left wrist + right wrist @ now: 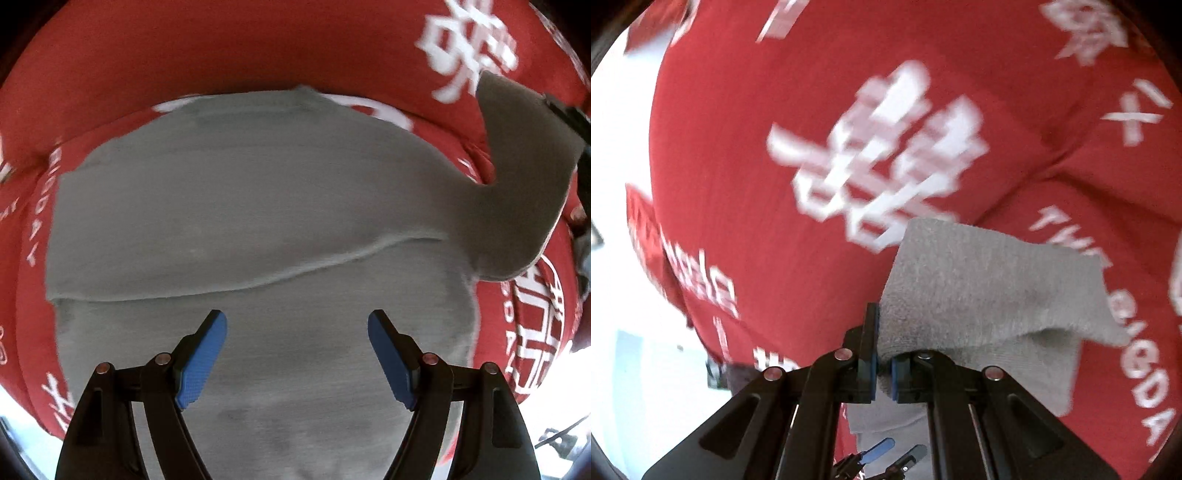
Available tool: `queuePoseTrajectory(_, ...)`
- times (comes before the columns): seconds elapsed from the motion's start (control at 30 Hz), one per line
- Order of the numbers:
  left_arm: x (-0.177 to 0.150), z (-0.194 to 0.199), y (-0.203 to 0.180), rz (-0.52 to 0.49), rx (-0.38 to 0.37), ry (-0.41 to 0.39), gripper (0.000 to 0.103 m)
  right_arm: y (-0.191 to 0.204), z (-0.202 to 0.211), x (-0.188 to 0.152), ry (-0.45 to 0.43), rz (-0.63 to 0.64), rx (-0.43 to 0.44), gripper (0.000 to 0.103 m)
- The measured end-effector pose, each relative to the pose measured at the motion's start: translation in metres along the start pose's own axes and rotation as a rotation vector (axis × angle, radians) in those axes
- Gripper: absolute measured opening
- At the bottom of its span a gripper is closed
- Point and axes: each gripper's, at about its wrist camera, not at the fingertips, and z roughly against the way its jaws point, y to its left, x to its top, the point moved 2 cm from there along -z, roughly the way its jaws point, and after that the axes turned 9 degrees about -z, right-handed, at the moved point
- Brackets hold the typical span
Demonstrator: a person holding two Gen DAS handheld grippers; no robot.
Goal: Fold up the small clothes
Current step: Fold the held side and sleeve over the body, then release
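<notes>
A small grey knit garment point(240, 206) lies on a red cloth, partly folded, with a fold edge running across it. My left gripper point(297, 325) hovers just above its near part, jaws wide open and empty. Its right end point(524, 173) is lifted off the cloth. In the right wrist view my right gripper point(882, 354) is shut on that lifted grey end point(990, 288) and holds it above the red cloth. The left gripper's blue pads show small at the bottom of the right wrist view point(879, 448).
The red cloth with white printed characters point(221, 48) covers the whole work surface and also fills the right wrist view point(775, 240). Bright white floor or background shows past its edges at the left point(624, 147).
</notes>
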Motion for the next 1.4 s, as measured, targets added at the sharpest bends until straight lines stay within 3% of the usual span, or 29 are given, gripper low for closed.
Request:
queuePoseTrajectory(0.2,-0.014,0.008,0.074,0.092,0.062,-0.016,0.079,0.048,-0.101,-0.064,0.186,0.189,-0.047,0.005)
queuePoseTrajectory(0.4,-0.018,0.003,0.124,0.172,0.102,-0.032,0.079,0.040,-0.193,-0.135,0.349,0.363,-0.283,0.006)
queuePoseTrajectory(0.5,-0.015,-0.006,0.137,0.178,0.116,-0.035,0.079,0.015,-0.215,-0.147,0.402,0.309,-0.365,0.012)
queuePoseTrajectory(0.53,-0.013,-0.010,0.136,0.178,0.118,-0.027,0.079,0.008,-0.216,-0.149,0.408,0.278,-0.383,0.019)
queuePoseTrajectory(0.63,-0.016,-0.018,0.145,0.185,0.104,-0.011,0.079,-0.002,-0.202,-0.148,0.385,0.172,-0.316,0.057)
queuePoseTrajectory(0.67,-0.017,-0.020,0.147,0.186,0.098,-0.009,0.079,0.001,-0.196,-0.146,0.362,0.150,-0.309,0.057)
queuePoseTrajectory(0.73,-0.020,-0.020,0.148,0.188,0.090,-0.013,0.079,-0.001,-0.182,-0.137,0.292,0.086,-0.311,0.057)
queuePoseTrajectory(0.8,-0.023,-0.019,0.150,0.189,0.080,-0.016,0.079,-0.013,-0.171,-0.126,0.227,-0.038,-0.296,0.029)
queuePoseTrajectory(0.83,-0.024,-0.018,0.152,0.188,0.076,-0.018,0.079,-0.014,-0.171,-0.123,0.216,-0.065,-0.289,0.007)
queuePoseTrajectory(0.87,-0.026,-0.017,0.153,0.185,0.078,-0.020,0.079,-0.014,-0.171,-0.120,0.210,-0.077,-0.286,0.007)
queuePoseTrajectory(0.93,-0.030,-0.015,0.156,0.180,0.081,-0.027,0.079,0.000,-0.176,-0.120,0.221,0.000,-0.288,0.007)
queuePoseTrajectory(1.13,-0.054,-0.008,0.170,0.215,0.100,-0.035,0.079,0.063,-0.212,-0.175,0.388,0.507,-0.350,0.007)
queuePoseTrajectory(1.23,-0.062,-0.005,0.179,0.224,0.122,-0.025,0.079,0.068,-0.236,-0.205,0.464,0.634,-0.408,0.007)
queuePoseTrajectory(1.4,-0.067,-0.001,0.194,0.250,0.146,-0.023,0.079,0.058,-0.258,-0.234,0.537,0.768,-0.528,0.023)
